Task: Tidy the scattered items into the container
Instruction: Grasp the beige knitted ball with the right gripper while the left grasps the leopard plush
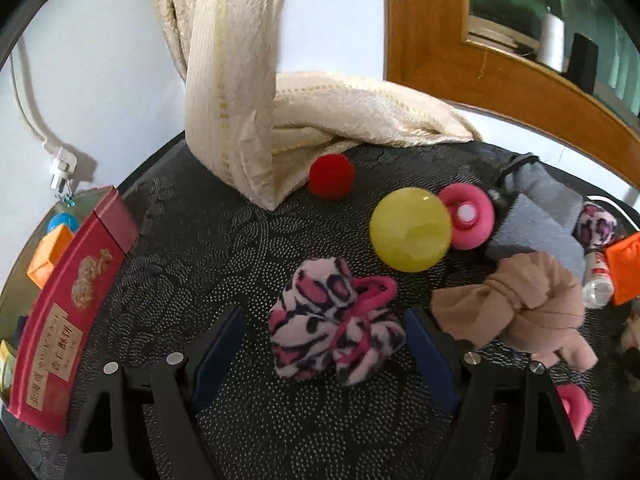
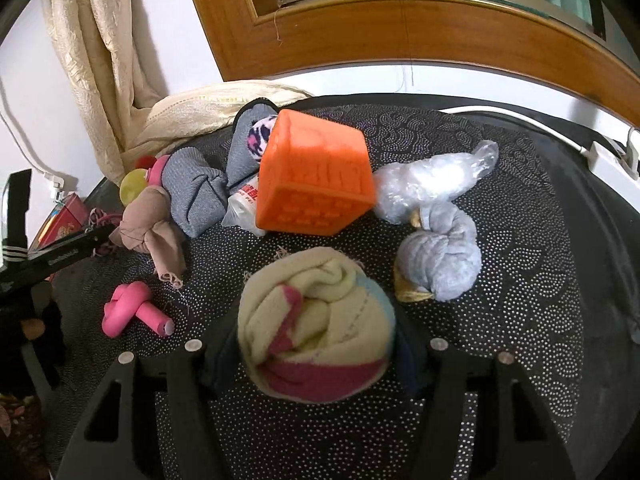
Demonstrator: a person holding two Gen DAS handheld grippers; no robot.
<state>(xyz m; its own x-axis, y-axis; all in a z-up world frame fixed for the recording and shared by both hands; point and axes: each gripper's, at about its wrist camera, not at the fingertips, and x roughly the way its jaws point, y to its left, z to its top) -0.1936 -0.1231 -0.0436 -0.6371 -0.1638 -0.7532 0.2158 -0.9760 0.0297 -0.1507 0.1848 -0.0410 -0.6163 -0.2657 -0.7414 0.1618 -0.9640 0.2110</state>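
Left gripper (image 1: 328, 344): wide open, straddling the leopard-print fleece bundle (image 1: 334, 326) – not clamped.
Right gripper (image 2: 316, 356): fingers against the rolled cream-and-pink towel (image 2: 316, 324); looks gripped.
Container: red box (image 1: 64, 300), left edge of left view; orange block (image 1: 46, 258) and blue ball (image 1: 62, 222) already in.
Left to do: most – yellow ball (image 1: 410, 230), orange cube (image 2: 316, 178), grey knots.
Room: bare cloth in lower frame; clutter above.
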